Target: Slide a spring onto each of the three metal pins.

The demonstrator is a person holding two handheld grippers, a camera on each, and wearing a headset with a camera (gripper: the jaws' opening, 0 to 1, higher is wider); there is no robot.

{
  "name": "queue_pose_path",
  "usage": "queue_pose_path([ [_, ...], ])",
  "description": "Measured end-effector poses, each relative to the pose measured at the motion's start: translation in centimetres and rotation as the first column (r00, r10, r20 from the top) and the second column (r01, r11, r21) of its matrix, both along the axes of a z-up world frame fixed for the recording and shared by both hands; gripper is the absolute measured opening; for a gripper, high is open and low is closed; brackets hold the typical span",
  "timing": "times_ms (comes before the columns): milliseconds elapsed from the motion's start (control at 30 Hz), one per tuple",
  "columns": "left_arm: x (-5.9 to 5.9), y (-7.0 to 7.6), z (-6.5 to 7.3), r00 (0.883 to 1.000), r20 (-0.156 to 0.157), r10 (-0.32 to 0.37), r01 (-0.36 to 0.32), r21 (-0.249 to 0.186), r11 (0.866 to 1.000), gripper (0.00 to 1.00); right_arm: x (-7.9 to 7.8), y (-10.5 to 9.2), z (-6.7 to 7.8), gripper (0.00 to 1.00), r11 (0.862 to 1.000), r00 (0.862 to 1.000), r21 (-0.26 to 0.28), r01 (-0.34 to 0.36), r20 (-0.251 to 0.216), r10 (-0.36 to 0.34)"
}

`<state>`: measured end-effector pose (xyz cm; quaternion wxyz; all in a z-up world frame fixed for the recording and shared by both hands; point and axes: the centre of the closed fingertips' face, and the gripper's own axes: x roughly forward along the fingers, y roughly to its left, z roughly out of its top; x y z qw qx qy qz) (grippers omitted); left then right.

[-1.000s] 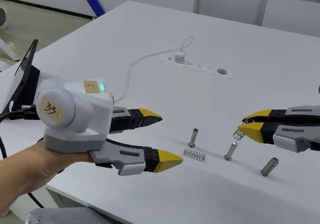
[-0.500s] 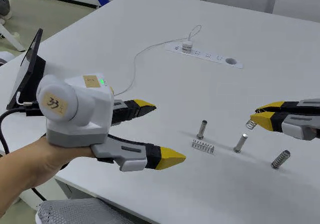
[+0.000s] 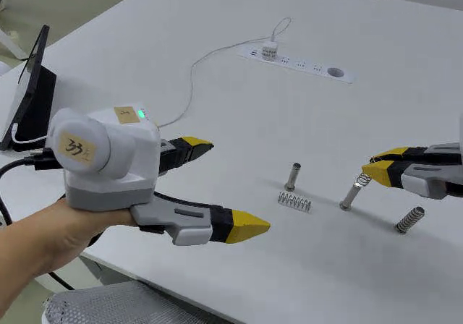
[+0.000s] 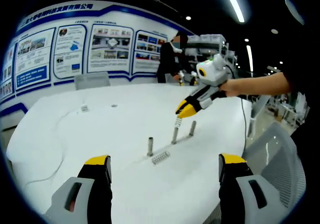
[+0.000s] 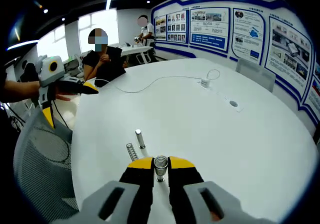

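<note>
Right gripper (image 3: 375,165): jaws pinched on the held spring (image 5: 160,165), gripped near its upper end. In the right gripper view the coil sits end-on between the yellow tips. The spring's lower end meets the top of the mid pin (image 3: 350,197), which stands on the table (image 3: 217,27) leaning toward the gripper. Can't tell whether the coil has gone over the pin tip.

Left gripper (image 3: 239,185): jaws wide apart, nothing in them. It's held off the table's near-left edge by a hand (image 3: 61,233), tips aimed toward the pins and well apart from them.

Parts, outward from the mid pin:
- left pin (image 3: 293,176): upright, bare, near the mid pin.
- loose spring (image 3: 295,202): flat on the table just in front of the left pin, not touching it.
- right spring (image 3: 409,220): propped at a tilt to the right of the mid pin, below the right gripper. Can't tell whether a pin is inside it.

Further back: white power strip (image 3: 296,62) with a cable (image 3: 206,67) running toward the left edge. A dark screen (image 3: 32,96) stands at the table's far left. Mesh chair (image 3: 108,309) back sits below the left gripper.
</note>
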<state>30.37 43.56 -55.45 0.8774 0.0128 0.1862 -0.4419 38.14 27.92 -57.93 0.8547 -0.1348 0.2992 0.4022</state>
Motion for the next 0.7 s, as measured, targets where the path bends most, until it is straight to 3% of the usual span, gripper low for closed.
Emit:
queue_pose_path([
  [333,0.2,0.6,-1.5,0.998,-0.029,0.054,-0.055,-0.015,0.998,0.97,0.0,0.6,-0.9,0.11,1.000,1.000,-0.014,-0.006,-0.016,0.006],
  [400,0.3,0.7,-1.6,0.997,-0.027,0.065,-0.066,-0.018,0.998,0.97,0.0,0.7,-1.2,0.11,1.000,1.000,-0.024,-0.011,-0.017,0.011],
  [467,0.5,1.0,-1.5,0.995,0.001,0.095,-0.095,-0.022,0.995,0.97,-0.1,0.8,-1.6,0.11,0.999,1.000,-0.039,-0.017,-0.019,0.016],
  [600,0.4,1.0,-1.6,0.994,-0.020,0.105,-0.106,-0.068,0.992,0.97,-0.1,0.9,-2.0,0.11,0.999,1.000,-0.051,-0.019,-0.024,0.018],
  [700,0.4,0.9,-1.9,0.995,-0.023,0.098,-0.099,-0.051,0.994,0.98,0.0,0.9,-2.3,0.11,0.998,0.999,-0.058,-0.020,-0.028,0.018],
])
